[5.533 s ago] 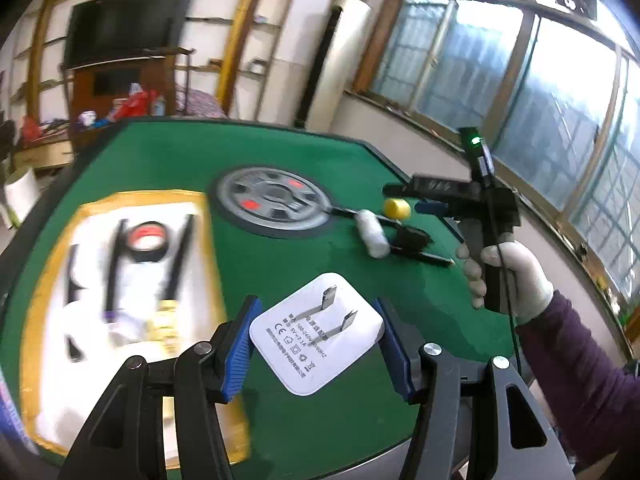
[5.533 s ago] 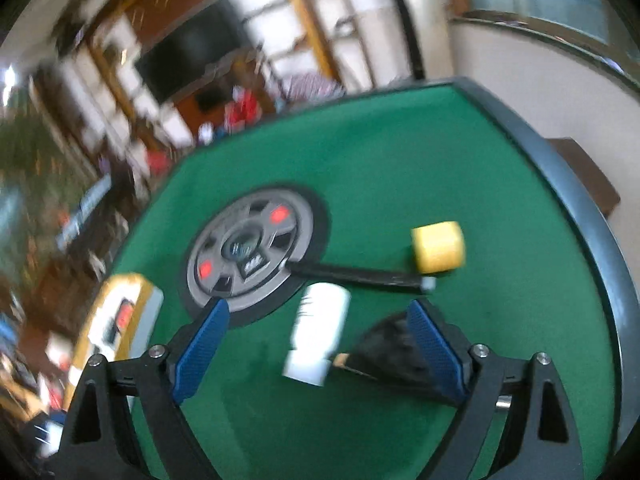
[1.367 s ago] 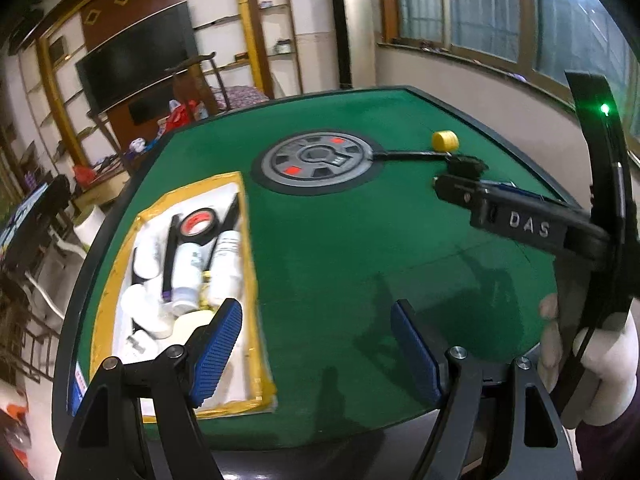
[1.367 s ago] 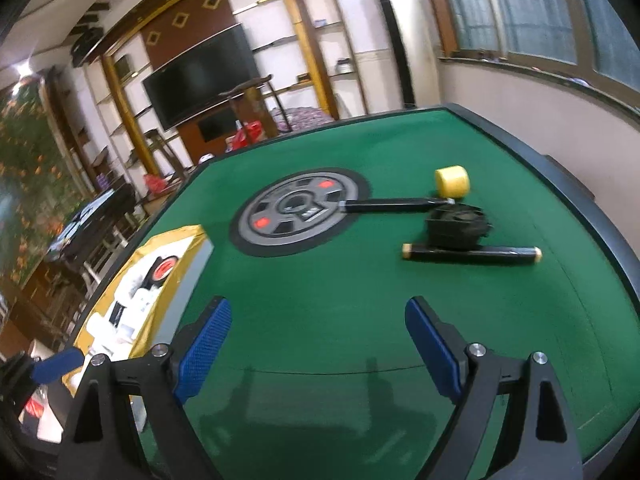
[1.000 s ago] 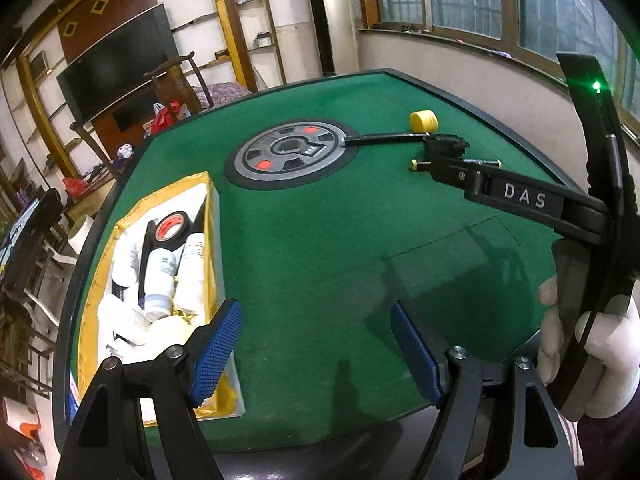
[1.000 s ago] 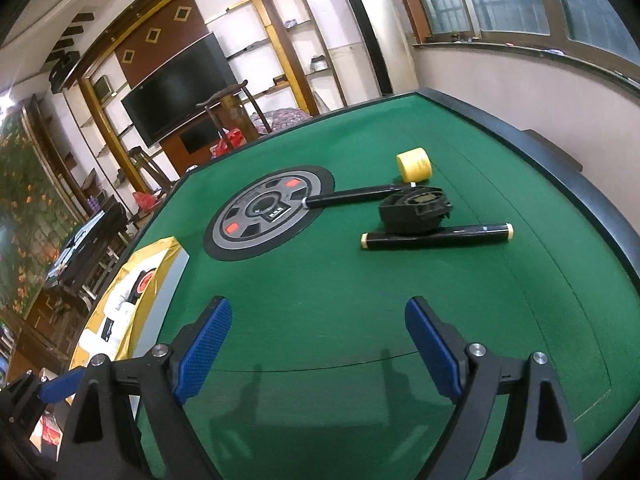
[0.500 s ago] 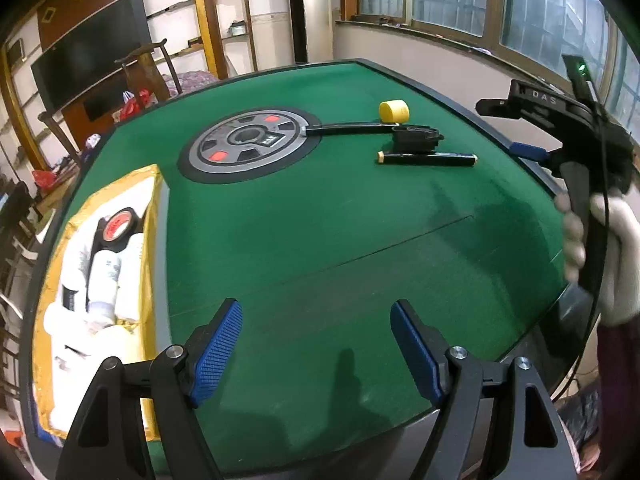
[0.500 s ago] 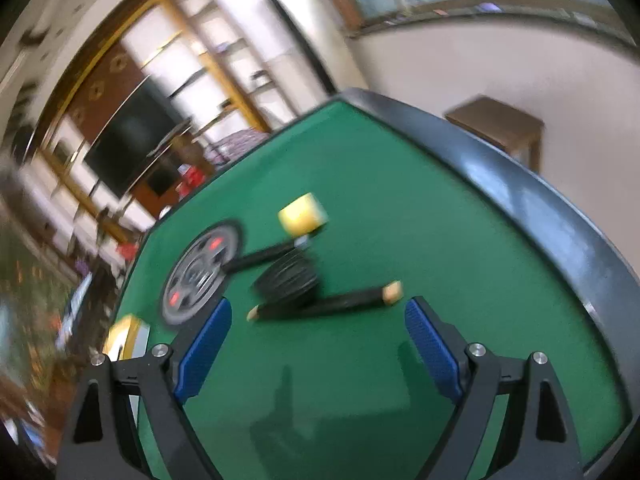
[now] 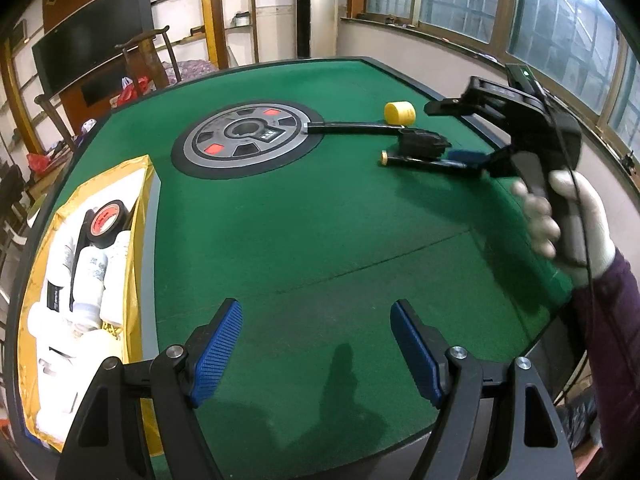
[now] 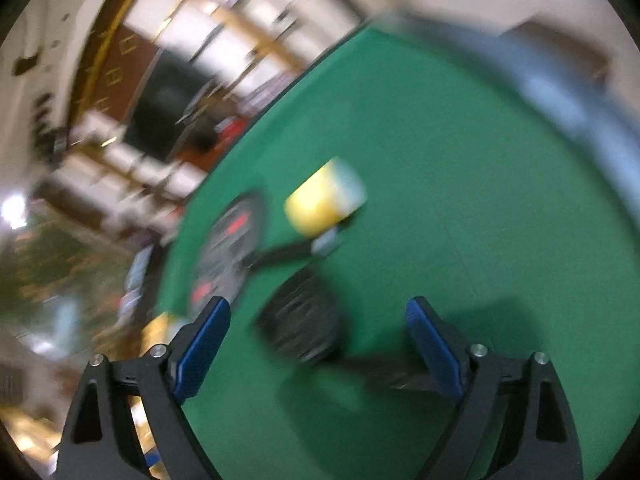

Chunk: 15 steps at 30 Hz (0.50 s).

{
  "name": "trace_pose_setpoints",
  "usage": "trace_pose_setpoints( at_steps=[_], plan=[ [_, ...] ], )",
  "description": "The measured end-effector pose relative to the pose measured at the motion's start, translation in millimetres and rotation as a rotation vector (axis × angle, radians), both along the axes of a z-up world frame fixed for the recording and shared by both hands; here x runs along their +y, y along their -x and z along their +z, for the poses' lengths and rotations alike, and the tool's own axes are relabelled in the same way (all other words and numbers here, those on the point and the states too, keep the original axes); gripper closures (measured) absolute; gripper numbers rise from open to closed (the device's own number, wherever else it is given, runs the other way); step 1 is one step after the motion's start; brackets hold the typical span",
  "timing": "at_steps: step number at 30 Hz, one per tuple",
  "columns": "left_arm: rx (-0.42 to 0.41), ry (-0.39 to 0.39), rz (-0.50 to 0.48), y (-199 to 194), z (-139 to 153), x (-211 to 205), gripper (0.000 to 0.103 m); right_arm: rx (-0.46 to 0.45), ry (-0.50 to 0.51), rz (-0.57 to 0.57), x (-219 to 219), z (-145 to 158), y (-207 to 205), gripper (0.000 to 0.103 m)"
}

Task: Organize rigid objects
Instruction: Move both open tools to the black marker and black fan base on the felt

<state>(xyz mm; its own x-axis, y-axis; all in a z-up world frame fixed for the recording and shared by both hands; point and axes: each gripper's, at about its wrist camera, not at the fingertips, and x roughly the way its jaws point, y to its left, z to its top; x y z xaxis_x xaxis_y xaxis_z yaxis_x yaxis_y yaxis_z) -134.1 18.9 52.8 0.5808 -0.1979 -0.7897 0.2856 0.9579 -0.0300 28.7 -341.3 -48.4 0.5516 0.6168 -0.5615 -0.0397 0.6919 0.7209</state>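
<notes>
A black round object (image 9: 424, 145) lies on a black pen-like stick (image 9: 420, 161) on the green table, beside a yellow cylinder (image 9: 399, 113). My right gripper (image 10: 318, 346) is open just above them; the black round object (image 10: 300, 330) sits between its jaws, the stick (image 10: 384, 368) runs under the right finger, the yellow cylinder (image 10: 324, 198) lies beyond. This view is blurred. In the left wrist view the right gripper (image 9: 466, 158) hovers at the stick. My left gripper (image 9: 316, 350) is open and empty over the near table. A yellow-edged tray (image 9: 149, 216) at left holds white bottles and a tape roll (image 9: 106, 222).
A grey round disc (image 9: 248, 138) with red marks lies mid-table, with a black handle (image 9: 352, 128) running right from it. The table's dark rim (image 9: 500, 148) curves along the right. A chair, a television and shelves stand behind the table.
My right gripper has swung down and forward to the black round object and stick, which now sit between its jaws. My left gripper has drawn back from the tray, still open.
</notes>
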Motion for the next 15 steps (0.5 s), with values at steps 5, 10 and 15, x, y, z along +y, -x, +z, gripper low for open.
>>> trace_pose_setpoints(
  at_steps=[5,10,15],
  plan=[
    [0.031,0.052,-0.003,-4,-3,2,0.023,0.014,0.031,0.254,67,1,25,0.013],
    [0.024,0.058,-0.015,2,-1,6,0.023,-0.075,0.095,0.321,89,32,55,0.013],
    [0.039,0.095,-0.001,-1,-3,14,0.023,-0.144,0.277,0.058,54,68,55,0.013]
  ],
)
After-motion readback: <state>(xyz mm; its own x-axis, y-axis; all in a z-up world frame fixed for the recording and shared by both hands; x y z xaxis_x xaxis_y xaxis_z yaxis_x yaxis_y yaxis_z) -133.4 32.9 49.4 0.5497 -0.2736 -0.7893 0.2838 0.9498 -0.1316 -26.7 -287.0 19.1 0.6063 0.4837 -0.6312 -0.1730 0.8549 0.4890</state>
